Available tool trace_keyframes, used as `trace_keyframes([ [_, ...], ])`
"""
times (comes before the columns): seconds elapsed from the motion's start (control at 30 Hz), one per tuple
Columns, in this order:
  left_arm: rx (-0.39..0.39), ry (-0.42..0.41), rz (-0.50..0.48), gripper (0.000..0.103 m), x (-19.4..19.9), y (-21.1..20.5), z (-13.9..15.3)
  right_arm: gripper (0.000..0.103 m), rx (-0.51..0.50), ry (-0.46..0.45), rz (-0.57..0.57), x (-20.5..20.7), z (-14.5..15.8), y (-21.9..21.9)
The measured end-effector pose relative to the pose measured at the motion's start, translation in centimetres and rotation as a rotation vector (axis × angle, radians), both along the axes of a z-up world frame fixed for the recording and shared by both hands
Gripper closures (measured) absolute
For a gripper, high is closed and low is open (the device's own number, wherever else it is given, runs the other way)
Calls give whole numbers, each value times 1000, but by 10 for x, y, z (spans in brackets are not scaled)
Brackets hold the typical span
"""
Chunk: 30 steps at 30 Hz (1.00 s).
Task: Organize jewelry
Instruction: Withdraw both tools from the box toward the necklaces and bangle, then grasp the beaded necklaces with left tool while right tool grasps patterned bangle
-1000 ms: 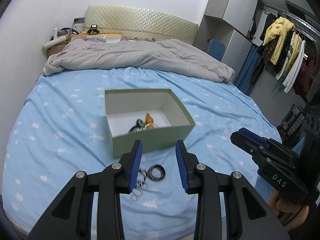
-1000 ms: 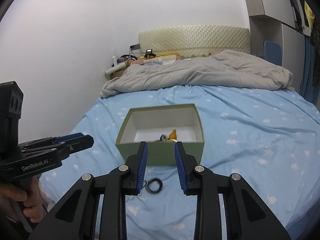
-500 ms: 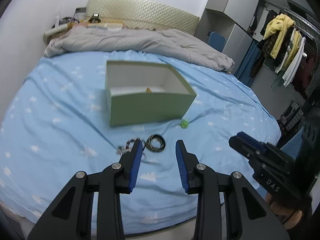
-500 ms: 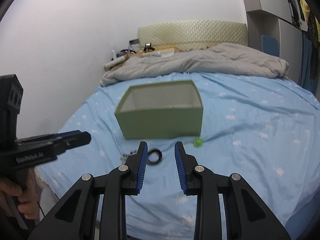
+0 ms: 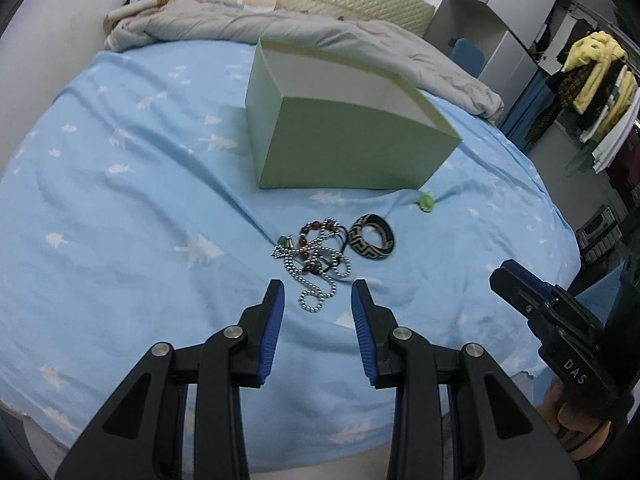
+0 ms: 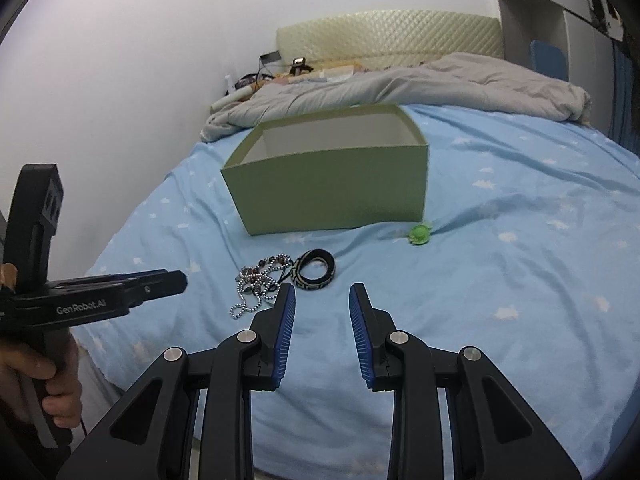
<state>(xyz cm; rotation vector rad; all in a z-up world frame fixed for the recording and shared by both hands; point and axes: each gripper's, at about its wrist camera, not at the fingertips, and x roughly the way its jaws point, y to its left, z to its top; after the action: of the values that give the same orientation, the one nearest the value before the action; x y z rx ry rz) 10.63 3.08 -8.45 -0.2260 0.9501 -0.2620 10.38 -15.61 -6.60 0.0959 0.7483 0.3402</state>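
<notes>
Pale green box (image 5: 340,148), white inside. Light blue bed sheet (image 5: 120,200) with white tree shapes. Black bangle (image 5: 371,237) with cream key pattern. Silver bead chain (image 5: 316,280), dark red beads (image 5: 316,226). Bright green trinket (image 6: 419,234). Grey duvet (image 6: 400,80).

Left gripper (image 5: 318,294) jaws stand apart, empty, above the bead necklace (image 5: 316,264). Patterned bangle (image 5: 371,237) lies beside it, near green box (image 5: 340,144).

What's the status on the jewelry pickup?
Left claw and right claw open, empty, above the bed. Tangled silver bead chain and black patterned bangle lie before the open pale green box. Nothing blocking.
</notes>
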Motion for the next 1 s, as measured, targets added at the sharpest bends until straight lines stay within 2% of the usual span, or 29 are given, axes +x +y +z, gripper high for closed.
trace_keyframes([
  [0.5,43,104,-49,68,54,-2,-55,77,-11,100,56,70,-48,26],
  [0.8,97,97,-107,69,68,-12,-62,78,-35,161,69,99,-77,34],
  [0.87,96,98,-110,73,73,-13,-64,81,-42,166,74,103,-81,37],
  [0.97,109,99,-112,87,76,-13,-65,93,-59,160,63,106,-83,37],
  [1.0,113,98,-114,88,76,-13,-65,94,-57,160,62,106,-84,37],
])
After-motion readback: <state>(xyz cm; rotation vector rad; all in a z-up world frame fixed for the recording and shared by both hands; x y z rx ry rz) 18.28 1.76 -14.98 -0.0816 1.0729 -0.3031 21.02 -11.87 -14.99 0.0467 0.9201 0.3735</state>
